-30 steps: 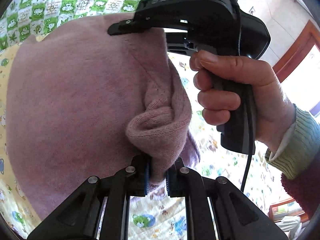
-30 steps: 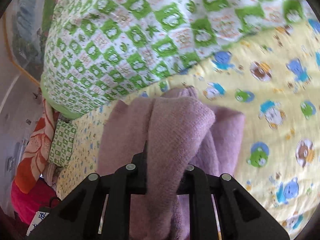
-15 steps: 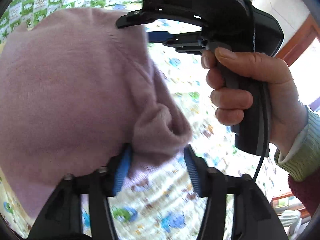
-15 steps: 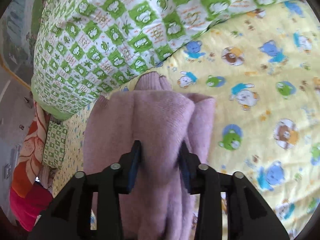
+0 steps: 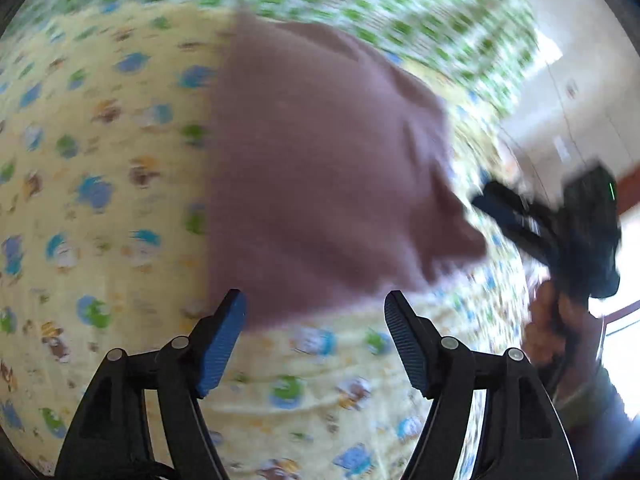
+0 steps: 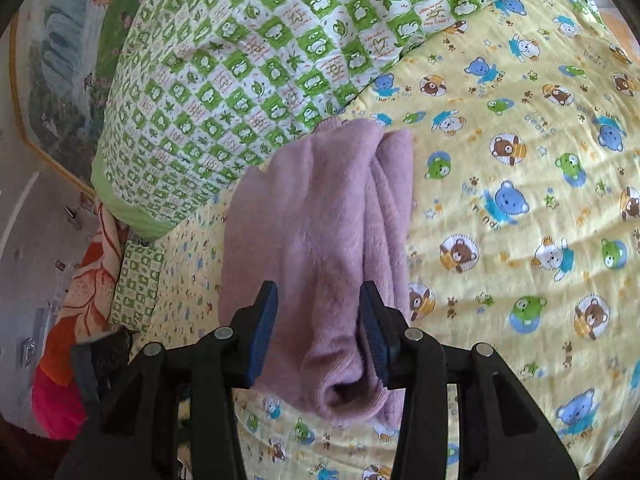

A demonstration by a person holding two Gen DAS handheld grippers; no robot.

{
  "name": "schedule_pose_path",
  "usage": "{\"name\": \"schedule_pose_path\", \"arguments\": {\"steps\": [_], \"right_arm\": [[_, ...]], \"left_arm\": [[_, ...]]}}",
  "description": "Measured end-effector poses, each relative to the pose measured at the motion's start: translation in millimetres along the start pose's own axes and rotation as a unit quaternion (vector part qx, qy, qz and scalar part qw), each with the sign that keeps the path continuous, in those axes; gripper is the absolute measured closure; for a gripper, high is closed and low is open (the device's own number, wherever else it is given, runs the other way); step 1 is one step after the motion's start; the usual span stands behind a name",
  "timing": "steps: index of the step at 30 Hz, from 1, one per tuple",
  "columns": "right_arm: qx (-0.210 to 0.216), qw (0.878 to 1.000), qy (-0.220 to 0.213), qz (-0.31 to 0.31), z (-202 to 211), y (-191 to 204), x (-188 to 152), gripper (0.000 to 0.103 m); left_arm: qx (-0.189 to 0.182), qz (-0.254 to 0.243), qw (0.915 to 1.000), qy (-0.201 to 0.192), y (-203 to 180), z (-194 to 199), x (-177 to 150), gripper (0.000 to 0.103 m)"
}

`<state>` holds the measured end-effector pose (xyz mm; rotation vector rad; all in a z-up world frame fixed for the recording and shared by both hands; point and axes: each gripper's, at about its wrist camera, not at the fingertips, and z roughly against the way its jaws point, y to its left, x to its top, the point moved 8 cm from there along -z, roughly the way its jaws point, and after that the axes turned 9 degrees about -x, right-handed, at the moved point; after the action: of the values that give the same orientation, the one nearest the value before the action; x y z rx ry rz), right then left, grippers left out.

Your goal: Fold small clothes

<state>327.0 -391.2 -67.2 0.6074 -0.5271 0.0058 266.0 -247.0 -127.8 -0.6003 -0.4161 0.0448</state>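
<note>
The folded mauve knit garment (image 6: 320, 240) is laid on the yellow bear-print bed sheet (image 6: 520, 208), its long axis running straight ahead between the parted, empty right tool (image 6: 318, 328), while the wide-open left tool (image 5: 314, 336) is held just short of its near edge.

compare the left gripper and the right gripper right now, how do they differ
The left gripper is spread wide with the pink garment lying beyond its tips, nothing between them; the right gripper is less wide and straddles the garment's folded edge. The left view is motion-blurred, the right view sharp. Both are open over the yellow bear-print sheet.
</note>
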Motion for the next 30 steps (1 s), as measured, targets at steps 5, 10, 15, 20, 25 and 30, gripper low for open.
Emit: {"name": "schedule_pose_path", "arguments": {"steps": [5, 10, 15, 20, 25, 30], "right_arm": [[-0.035, 0.999, 0.025, 0.02, -14, 2, -17, 0.059], [-0.034, 0.999, 0.038, 0.016, -24, 4, -21, 0.065], [-0.03, 0.999, 0.027, 0.008, -10, 3, -21, 0.099], [-0.065, 0.997, 0.03, -0.002, -8, -24, -30, 0.1], [-0.097, 0.994, 0.044, -0.003, -39, -44, -50, 0.1], [-0.117, 0.991, 0.045, 0.04, -31, -32, -44, 0.1]], "left_arm": [[-0.017, 0.08, 0.9965, -0.015, 55, 9, 52, 0.03], [-0.027, 0.087, 0.9958, -0.01, 72, -12, 78, 0.029], [-0.026, 0.071, 0.997, 0.017, 64, -34, 88, 0.028], [-0.018, 0.063, 0.9962, 0.058, 69, -62, 66, 0.024], [-0.011, 0.046, 0.9968, 0.064, 66, -62, 62, 0.024], [-0.021, 0.041, 0.9981, 0.039, 64, -43, 85, 0.024]]}}
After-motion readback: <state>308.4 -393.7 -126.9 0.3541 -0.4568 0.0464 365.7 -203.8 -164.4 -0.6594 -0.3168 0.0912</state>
